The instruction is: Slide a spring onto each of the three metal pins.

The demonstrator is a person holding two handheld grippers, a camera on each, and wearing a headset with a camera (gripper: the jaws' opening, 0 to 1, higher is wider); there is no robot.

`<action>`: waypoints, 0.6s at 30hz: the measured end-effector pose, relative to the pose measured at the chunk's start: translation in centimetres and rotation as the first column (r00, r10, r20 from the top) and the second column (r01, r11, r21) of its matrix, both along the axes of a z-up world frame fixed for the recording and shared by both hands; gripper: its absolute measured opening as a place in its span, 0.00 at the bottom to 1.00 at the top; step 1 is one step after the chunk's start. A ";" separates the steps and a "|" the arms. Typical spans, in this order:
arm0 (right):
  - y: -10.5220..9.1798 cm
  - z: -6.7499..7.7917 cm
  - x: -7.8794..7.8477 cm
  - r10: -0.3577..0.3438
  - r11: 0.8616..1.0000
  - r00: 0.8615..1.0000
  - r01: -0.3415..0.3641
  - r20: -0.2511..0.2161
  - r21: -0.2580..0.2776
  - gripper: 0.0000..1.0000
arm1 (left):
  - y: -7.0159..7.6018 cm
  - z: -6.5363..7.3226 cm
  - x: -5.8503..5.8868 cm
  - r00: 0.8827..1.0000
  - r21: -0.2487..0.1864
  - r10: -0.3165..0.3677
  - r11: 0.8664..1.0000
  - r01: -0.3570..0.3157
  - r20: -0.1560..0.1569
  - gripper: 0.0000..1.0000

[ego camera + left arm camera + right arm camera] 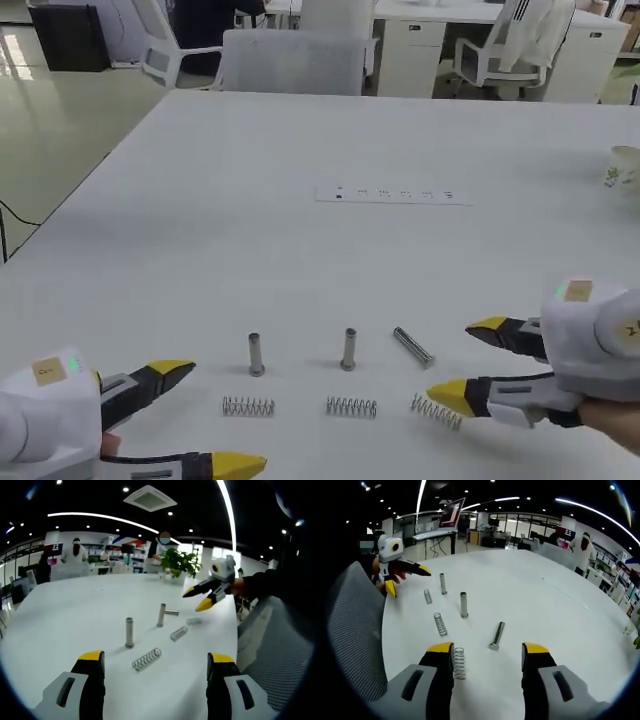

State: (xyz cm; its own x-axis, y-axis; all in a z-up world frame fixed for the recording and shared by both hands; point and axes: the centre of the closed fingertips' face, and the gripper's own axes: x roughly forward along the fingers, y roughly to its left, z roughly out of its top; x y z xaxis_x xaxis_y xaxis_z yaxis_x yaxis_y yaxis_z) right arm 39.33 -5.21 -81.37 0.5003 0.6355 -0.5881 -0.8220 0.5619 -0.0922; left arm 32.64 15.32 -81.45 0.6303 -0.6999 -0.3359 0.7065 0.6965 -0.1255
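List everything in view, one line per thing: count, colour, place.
pins: three, silver; two upright, one lying on its side, in a row on the near table.
springs: three, silver; lying in a row just in front of the pins.
table: one, white.
socket strip: one, white; mid-table.
cup: one, pale, patterned; right edge.
chairs: several, grey and white; beyond the table.
left gripper: white, yellow-tipped; open, near left.
right gripper: same colours; open, beside the lying pin.
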 end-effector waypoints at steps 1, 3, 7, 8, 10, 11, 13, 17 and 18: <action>0.0 0.0 0.3 -0.007 1.000 1.000 0.007 -0.001 -0.003 0.52 | 0.0 0.1 0.0 1.000 0.001 0.000 1.000 0.000 0.001 0.81; 0.2 -0.1 0.7 -0.007 1.000 1.000 0.007 -0.005 -0.011 0.51 | 0.1 0.0 0.0 1.000 0.002 0.001 1.000 -0.001 0.001 0.81; 0.3 -0.1 1.5 -0.019 1.000 1.000 0.019 -0.009 -0.021 0.47 | 0.2 0.1 0.1 1.000 0.002 0.006 1.000 -0.006 0.001 0.81; 0.5 -0.1 1.7 -0.021 1.000 1.000 0.021 -0.009 -0.021 0.46 | 0.1 0.1 0.1 1.000 0.003 0.005 1.000 -0.005 0.001 0.81; 0.7 -0.1 2.3 -0.025 0.999 1.000 0.025 -0.010 -0.027 0.44 | 0.1 0.1 0.0 1.000 0.004 0.003 1.000 -0.003 0.001 0.81; 0.7 -0.2 2.5 -0.028 0.999 1.000 0.027 -0.009 -0.031 0.43 | 0.1 0.1 0.0 1.000 0.004 0.003 1.000 -0.003 0.002 0.81; 1.0 -0.2 2.9 -0.028 0.999 1.000 0.027 -0.011 -0.039 0.42 | 0.1 0.1 0.0 1.000 0.005 0.002 1.000 -0.002 0.003 0.81; 1.5 -0.5 3.5 -0.031 0.998 0.999 0.030 -0.017 -0.055 0.39 | 0.3 0.1 0.0 1.000 0.008 0.002 1.000 -0.002 0.002 0.81; 1.6 -0.6 3.6 -0.035 0.998 0.999 0.034 -0.021 -0.059 0.38 | 0.3 0.1 0.0 1.000 0.008 0.003 1.000 -0.003 0.001 0.81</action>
